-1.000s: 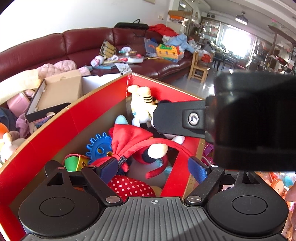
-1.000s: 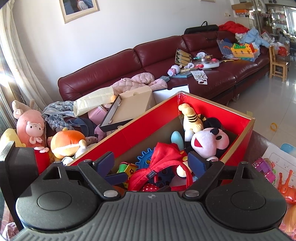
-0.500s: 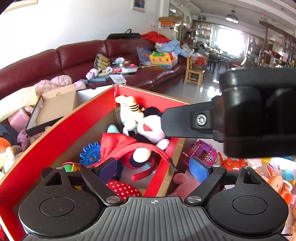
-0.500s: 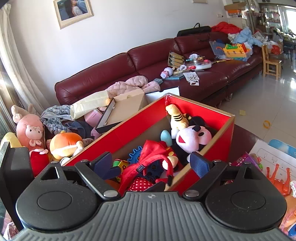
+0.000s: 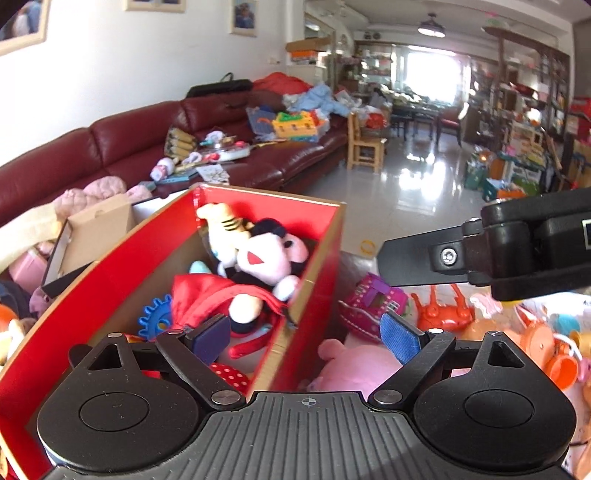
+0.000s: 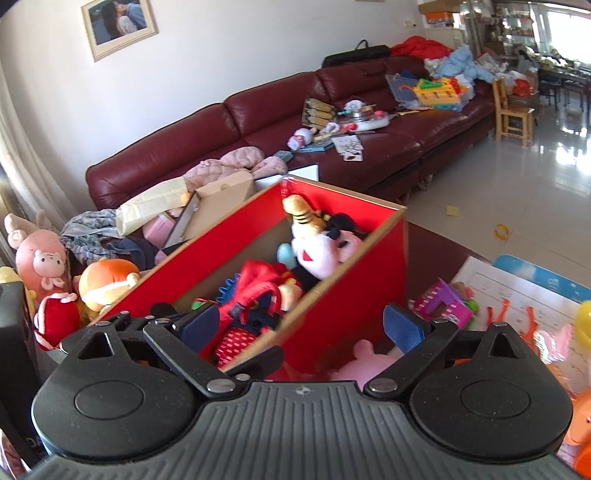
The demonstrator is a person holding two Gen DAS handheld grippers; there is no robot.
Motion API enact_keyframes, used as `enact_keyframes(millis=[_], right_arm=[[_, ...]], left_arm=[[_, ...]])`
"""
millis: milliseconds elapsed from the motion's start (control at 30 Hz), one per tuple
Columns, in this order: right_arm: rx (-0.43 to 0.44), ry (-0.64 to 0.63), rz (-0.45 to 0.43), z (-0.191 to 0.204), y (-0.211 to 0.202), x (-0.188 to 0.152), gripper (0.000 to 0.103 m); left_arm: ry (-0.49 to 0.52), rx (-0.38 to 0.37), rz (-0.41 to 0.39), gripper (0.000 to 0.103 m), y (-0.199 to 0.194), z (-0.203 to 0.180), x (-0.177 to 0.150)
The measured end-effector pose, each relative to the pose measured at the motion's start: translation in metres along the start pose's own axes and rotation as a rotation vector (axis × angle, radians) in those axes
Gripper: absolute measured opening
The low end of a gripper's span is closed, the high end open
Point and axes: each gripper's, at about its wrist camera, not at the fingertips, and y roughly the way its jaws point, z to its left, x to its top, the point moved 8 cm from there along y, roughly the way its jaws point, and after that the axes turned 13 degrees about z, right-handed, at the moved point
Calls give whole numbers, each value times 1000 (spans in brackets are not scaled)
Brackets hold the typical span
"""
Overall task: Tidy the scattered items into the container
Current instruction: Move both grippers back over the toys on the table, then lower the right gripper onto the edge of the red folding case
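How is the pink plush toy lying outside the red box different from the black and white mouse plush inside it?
The pink plush toy lies outside the red cardboard box, low against its near wall; the black and white mouse plush sits inside, piled on other toys. The pink one is a single colour, the mouse black-eared with a pale face. The pink one is partly hidden by gripper parts, while the mouse shows clearly. Both are soft toys.

A long dark-red leather sofa [image 6: 332,122] is set against a plain white wall [image 6: 221,48], on which a framed picture [image 6: 118,26] is hung. A glossy pale tiled floor [image 5: 413,188] is lit by bright daylight from a far window [image 5: 428,70], and a small wooden chair [image 6: 511,110] is placed beside the sofa's end.
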Motion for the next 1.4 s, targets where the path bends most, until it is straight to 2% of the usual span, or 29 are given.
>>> enact_keyframes(millis=[100, 233, 367, 600, 733, 933, 1100, 1400], right_arm=[[-36, 61, 6, -33, -8, -18, 98], [-102, 237, 48, -98, -13, -56, 98], [-172, 415, 95, -161, -22, -109, 98], [-237, 666, 129, -231, -37, -192, 98], [-218, 768, 142, -250, -33, -223, 98], [-181, 835, 161, -261, -18, -251, 98], [-164, 867, 167, -269, -9, -263, 98], [-133, 899, 162, -282, -3, -269, 98]], left_arm=[[71, -25, 26, 95, 6, -28, -9], [181, -73, 67, 95, 26, -69, -28], [298, -135, 111, 95, 43, -116, -52], [475, -237, 191, 95, 81, -191, -104], [562, -282, 218, 95, 96, -225, -127], [664, -324, 234, 95, 108, -270, -147], [726, -344, 249, 95, 122, -298, -158], [774, -403, 267, 95, 139, -327, -165]])
